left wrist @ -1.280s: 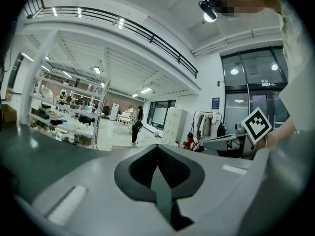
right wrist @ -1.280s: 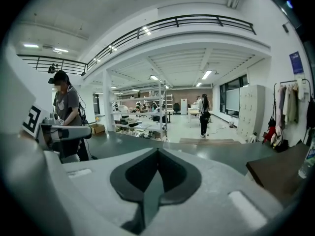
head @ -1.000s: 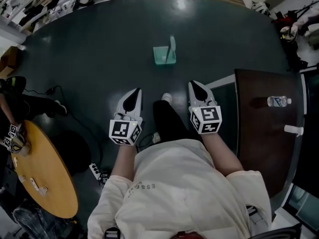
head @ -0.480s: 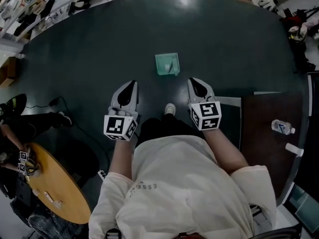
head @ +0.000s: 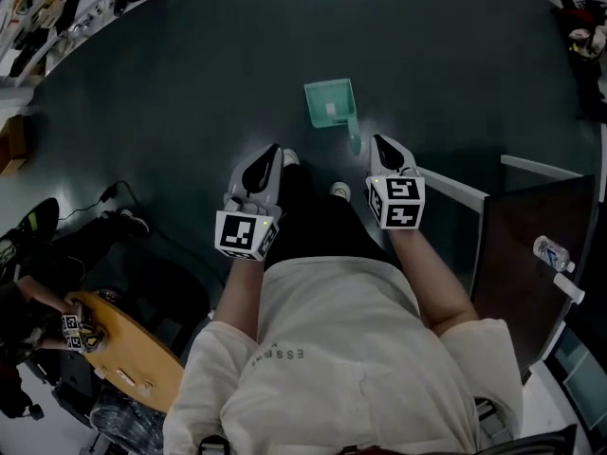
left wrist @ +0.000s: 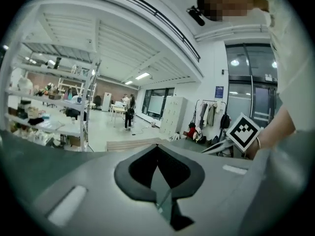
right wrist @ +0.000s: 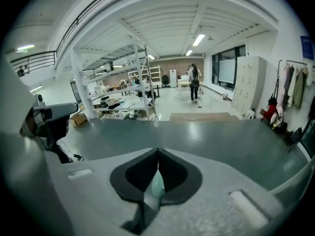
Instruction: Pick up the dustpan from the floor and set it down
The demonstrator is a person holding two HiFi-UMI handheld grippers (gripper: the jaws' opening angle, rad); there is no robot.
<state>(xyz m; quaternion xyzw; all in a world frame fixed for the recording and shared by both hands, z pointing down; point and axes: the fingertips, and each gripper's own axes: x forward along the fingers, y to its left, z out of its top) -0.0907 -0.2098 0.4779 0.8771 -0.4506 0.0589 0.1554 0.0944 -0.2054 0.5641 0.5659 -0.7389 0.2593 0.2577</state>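
Note:
A teal dustpan (head: 329, 102) lies on the dark green floor, and its handle (head: 354, 140) runs back toward the person. My right gripper (head: 380, 141) hangs just right of the handle's end, jaws shut and empty. In the right gripper view its jaws (right wrist: 158, 151) meet at the tip, and a teal sliver of the dustpan (right wrist: 157, 187) shows below them. My left gripper (head: 275, 149) is left of the handle, about level with the right one. Its jaws (left wrist: 157, 146) also meet, holding nothing.
The person's shoes (head: 340, 191) stand between the grippers. A dark brown table (head: 531, 245) with a water bottle (head: 553, 251) is at the right, behind a white-framed panel (head: 455, 190). A round wooden table (head: 133, 363) and floor cables (head: 114, 197) are at the left.
The person has walked toward the dustpan, and both grippers came forward and lower. The dustpan now lies just ahead of them, with its handle beside the right gripper's tip.

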